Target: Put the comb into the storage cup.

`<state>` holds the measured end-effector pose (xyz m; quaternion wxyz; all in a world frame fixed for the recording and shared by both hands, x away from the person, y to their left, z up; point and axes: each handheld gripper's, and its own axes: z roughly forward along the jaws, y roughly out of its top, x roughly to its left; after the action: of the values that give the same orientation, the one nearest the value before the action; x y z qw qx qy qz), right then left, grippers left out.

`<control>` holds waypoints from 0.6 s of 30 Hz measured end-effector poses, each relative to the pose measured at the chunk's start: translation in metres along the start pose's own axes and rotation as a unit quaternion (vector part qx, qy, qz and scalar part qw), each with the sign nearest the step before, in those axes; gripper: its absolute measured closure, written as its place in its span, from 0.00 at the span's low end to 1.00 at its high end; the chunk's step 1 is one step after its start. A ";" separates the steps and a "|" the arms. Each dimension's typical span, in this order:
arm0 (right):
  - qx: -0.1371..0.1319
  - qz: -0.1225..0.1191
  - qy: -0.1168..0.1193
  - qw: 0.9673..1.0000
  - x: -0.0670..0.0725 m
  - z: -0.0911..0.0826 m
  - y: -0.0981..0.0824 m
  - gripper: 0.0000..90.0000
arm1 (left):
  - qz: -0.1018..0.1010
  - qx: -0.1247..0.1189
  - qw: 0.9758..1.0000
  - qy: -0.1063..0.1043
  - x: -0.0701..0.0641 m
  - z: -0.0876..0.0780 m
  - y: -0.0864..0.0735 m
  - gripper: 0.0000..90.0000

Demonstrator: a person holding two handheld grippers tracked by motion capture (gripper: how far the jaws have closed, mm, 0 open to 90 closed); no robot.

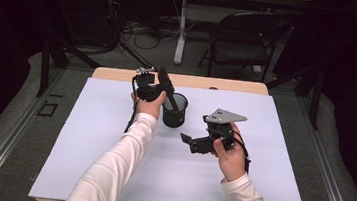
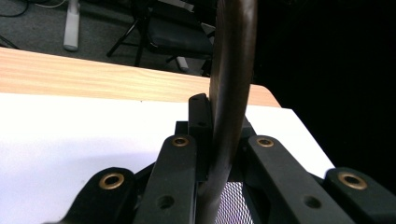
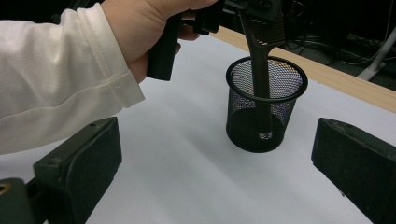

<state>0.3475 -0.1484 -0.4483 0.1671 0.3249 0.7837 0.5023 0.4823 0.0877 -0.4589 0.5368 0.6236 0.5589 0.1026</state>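
Note:
A black mesh cup stands on the white mat, left of centre toward the back. A black slotted utensil leans in it, lower end down on the cup's floor. My left gripper is shut on the utensil's upper part, just above the cup's rim. To the right of the cup, my right gripper rests low over the mat, pointing left toward the cup. It is open, with nothing between its fingers.
The mat covers a wooden table whose bare edge runs along the back. Beyond the table stand a folding chair and a table leg, with cables on the floor.

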 end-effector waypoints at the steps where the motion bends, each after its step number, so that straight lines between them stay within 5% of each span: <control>1: 0.001 0.000 0.000 1.000 0.000 0.000 0.000 0.02 | -0.001 0.000 1.000 0.000 0.000 0.000 0.000 0.95; 18: 0.003 -0.002 0.001 1.000 0.000 0.001 -0.001 0.03 | -0.005 0.005 1.000 0.001 0.005 0.004 -0.008 0.95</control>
<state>0.3475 -0.1475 -0.4492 0.1664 0.3239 0.7861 0.4995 0.4822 0.0882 -0.4688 0.5334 0.6232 0.5636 0.0977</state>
